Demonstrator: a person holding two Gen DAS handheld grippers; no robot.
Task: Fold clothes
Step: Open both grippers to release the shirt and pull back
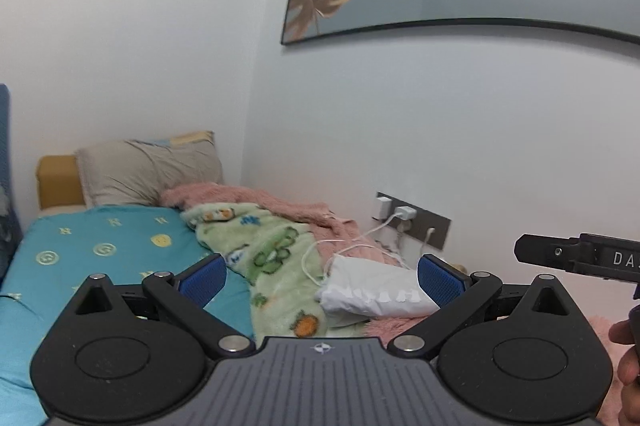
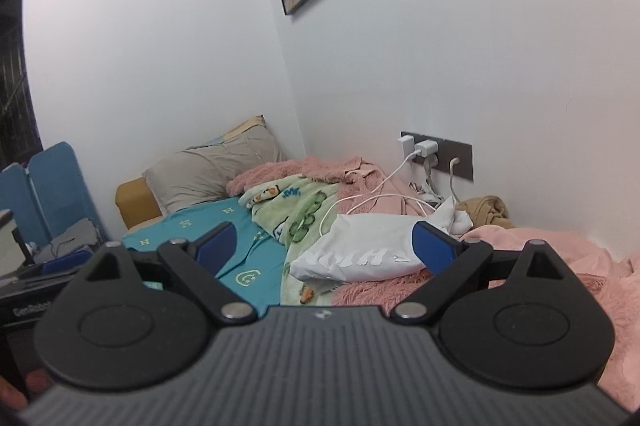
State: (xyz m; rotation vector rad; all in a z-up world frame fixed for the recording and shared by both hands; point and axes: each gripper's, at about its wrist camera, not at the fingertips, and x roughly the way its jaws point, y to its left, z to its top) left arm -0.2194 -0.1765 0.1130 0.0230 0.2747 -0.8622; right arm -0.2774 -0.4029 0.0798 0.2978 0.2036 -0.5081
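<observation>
Left gripper (image 1: 322, 276) spread wide, nothing between pads. Right gripper (image 2: 324, 248) likewise wide apart, empty. Both raised above bed, aimed toward wall corner. Folded white garment (image 1: 376, 292) lying on pink blanket (image 2: 560, 250), at 12 to 1 o'clock ahead of left gripper, touching green cartoon blanket (image 1: 272, 250). Charger cable (image 1: 320, 254) draped over garment's far edge.
</observation>
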